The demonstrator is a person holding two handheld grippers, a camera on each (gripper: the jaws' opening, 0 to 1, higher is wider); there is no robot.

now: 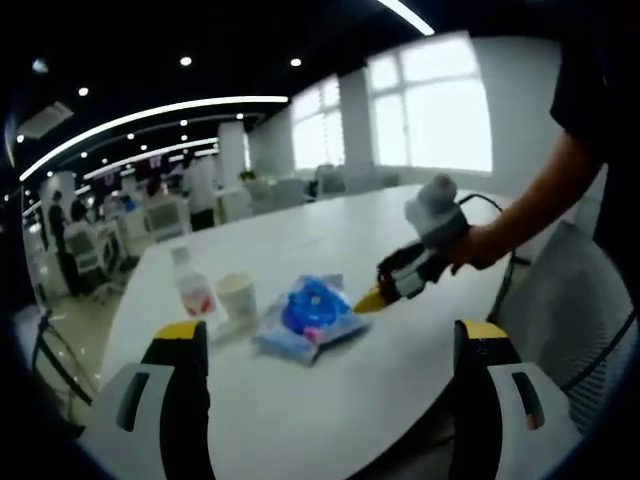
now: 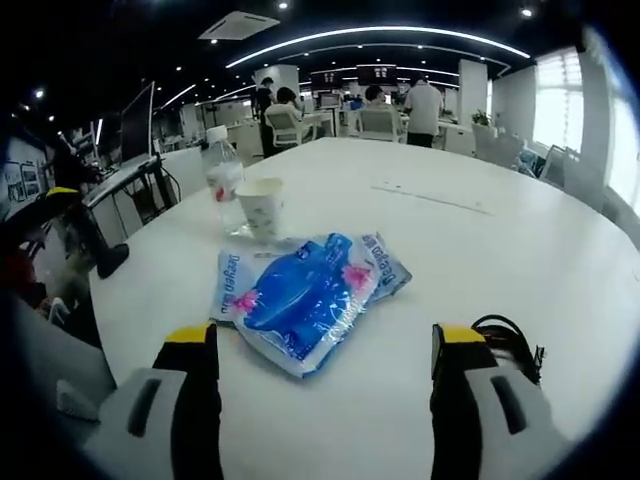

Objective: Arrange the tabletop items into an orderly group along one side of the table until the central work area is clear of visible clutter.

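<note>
Desk in the left gripper view carries a blue packet, paper cup and bottle; the left hand-held gripper gapes empty, while the right hand-held gripper touches the packet. In the right gripper view, spread jaws hover near the packet.

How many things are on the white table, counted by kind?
Water bottle: 1
Paper cup: 1
Blue plastic packet: 1
Total: 3
</note>
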